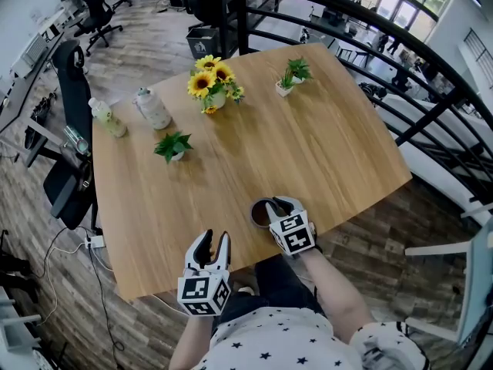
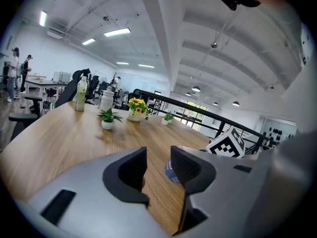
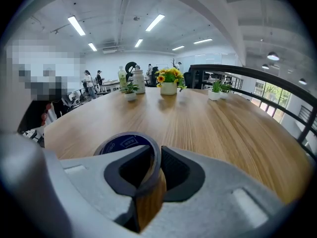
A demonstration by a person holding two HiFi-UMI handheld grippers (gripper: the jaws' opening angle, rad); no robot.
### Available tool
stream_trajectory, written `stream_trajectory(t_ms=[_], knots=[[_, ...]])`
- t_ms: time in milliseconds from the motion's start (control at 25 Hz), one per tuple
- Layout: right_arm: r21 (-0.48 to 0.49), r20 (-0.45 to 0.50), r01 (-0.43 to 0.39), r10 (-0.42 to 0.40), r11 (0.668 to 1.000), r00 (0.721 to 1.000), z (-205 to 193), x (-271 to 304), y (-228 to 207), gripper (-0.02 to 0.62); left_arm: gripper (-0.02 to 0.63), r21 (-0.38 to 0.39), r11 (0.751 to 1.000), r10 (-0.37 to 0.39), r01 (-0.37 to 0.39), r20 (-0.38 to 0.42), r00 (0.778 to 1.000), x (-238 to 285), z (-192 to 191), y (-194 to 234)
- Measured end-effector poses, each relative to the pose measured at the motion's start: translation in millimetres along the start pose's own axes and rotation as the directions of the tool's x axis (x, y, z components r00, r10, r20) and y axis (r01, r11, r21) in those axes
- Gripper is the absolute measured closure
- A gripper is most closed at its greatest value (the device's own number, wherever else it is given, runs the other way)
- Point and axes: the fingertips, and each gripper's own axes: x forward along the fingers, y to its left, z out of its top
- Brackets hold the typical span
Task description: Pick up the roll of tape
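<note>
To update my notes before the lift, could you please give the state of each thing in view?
Roll of tape: flat on table, wall pinched.
Right tongs: shut on the roll's wall.
Left tongs: open, empty.
Two bottles: upright.
Sunflower vase: upright.

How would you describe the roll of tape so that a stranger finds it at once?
Look at the near edge of the wooden table, by the person. There the right tongs grip the wall of the roll of tape. It is the only flat brown ring; all other things stand farther away.
</note>
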Motion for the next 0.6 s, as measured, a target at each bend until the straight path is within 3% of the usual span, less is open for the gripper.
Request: stream_trajectory(t_ms=[600], knots=[[0.009, 0.087, 0.042, -0.043, 0.999, 0.995, 7, -49, 27, 0.526, 0.463, 0.022, 1.000, -0.022, 0.021, 0.033, 0.999, -45, -4, -12]])
